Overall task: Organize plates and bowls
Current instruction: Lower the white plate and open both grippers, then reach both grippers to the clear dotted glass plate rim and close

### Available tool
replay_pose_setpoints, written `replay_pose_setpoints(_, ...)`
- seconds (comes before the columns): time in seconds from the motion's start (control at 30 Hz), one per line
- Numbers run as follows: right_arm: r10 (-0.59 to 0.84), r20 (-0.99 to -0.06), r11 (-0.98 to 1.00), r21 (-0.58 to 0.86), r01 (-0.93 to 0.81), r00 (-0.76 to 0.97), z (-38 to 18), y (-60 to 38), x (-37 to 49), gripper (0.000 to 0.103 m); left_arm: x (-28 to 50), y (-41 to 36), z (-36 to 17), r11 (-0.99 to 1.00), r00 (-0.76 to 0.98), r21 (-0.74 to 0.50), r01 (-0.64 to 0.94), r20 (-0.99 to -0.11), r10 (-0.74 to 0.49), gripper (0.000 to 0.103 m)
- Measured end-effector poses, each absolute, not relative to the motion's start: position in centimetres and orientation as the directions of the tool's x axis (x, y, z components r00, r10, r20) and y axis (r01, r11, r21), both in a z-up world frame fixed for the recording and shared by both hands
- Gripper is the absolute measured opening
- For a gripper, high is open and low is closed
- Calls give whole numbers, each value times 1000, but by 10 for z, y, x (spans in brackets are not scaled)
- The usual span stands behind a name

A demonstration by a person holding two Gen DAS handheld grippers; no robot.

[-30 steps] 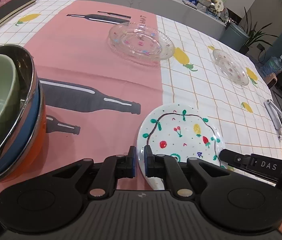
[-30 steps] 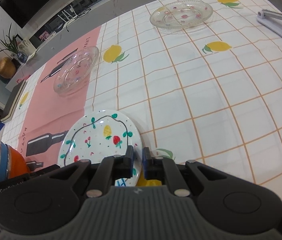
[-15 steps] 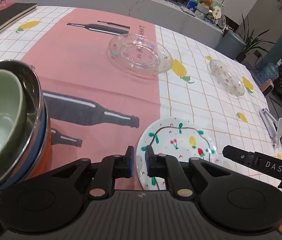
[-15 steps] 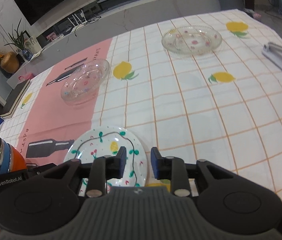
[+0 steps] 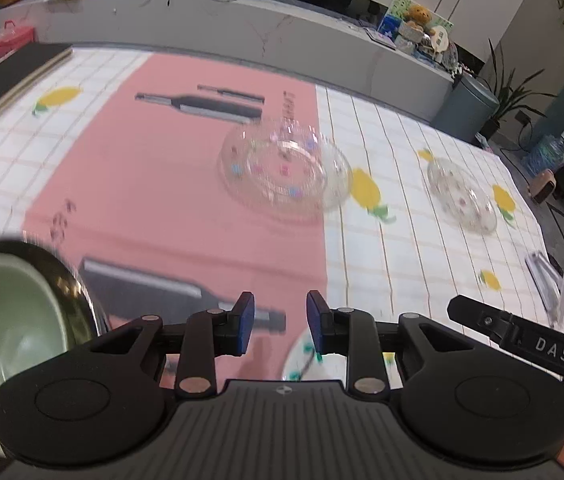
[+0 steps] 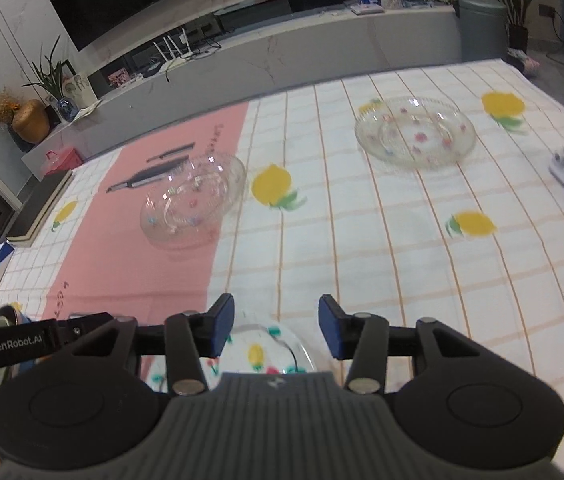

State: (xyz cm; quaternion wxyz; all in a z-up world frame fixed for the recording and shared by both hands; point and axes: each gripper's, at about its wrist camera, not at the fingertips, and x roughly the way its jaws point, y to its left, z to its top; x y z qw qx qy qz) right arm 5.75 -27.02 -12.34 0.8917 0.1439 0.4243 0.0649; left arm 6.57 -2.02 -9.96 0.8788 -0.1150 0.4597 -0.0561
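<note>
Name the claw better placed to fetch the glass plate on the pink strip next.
Left, probably. In its view the glass plate on the pink sits almost straight ahead of the left claw, whose jaws are opening and empty. From the right claw, also opening, it lies off to the left.

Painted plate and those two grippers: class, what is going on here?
A person holds both grippers above the tablecloth. The left gripper and right gripper are opening, nothing between their jaws. The painted plate lies flat below them. Two glass plates wait farther off; stacked bowls sit left.
</note>
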Motion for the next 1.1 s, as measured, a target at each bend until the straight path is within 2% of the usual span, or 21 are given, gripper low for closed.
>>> replay_pose_setpoints(0.47, 263, -697, 942, 336, -20, 667, -104, -259, 141, 46, 147, -8, -77, 966, 639, -253, -60, -753, -157, 34)
replay_pose_setpoints(0.83, 283, -745, 930, 367, 16, 604, -145, -248, 204, 45, 191, 13, -115, 937, 592, -290, -197, -796, -122, 34)
replay_pose_setpoints(1.1, 299, -765, 925, 378, 23, 571, -171, -236, 231, 35, 204, 22, -143, 910, 573, -304, -283, -814, -93, 34)
